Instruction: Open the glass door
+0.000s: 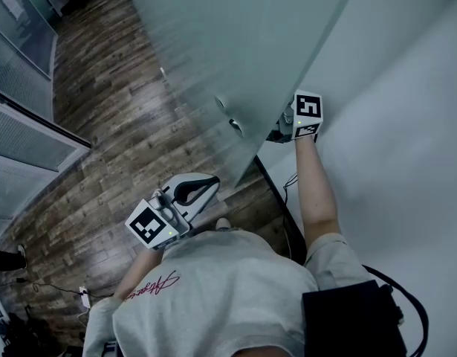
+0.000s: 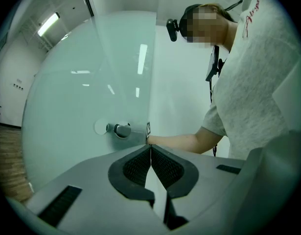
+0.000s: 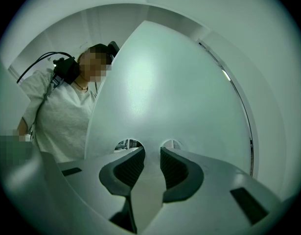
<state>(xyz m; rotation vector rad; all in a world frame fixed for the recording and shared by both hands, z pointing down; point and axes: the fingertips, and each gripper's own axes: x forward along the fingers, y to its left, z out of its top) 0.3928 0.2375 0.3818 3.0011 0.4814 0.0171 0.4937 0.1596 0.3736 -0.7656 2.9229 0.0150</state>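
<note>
The frosted glass door (image 1: pixel 235 43) stands partly swung out from the white wall. Its metal handle (image 2: pixel 123 130) sits near the door's free edge, and its fittings show through the glass (image 1: pixel 234 126). My right gripper (image 1: pixel 279 130) reaches round that edge at handle height. In the right gripper view its pads (image 3: pixel 131 166) flank a pale bar running to the door (image 3: pixel 165 82) between two round fittings, so my right gripper (image 3: pixel 152 153) is shut on the handle. My left gripper (image 1: pixel 207 186) hangs low by the person's chest, apart from the door. Its jaws (image 2: pixel 150 148) are shut with nothing between them.
Dark wood floor (image 1: pixel 117 125) spreads to the left of the door. A white wall (image 1: pixel 406 125) fills the right side. Glass partitions (image 1: pixel 20 58) stand at the far left. Cables and a plug strip (image 1: pixel 79 296) lie on the floor at lower left.
</note>
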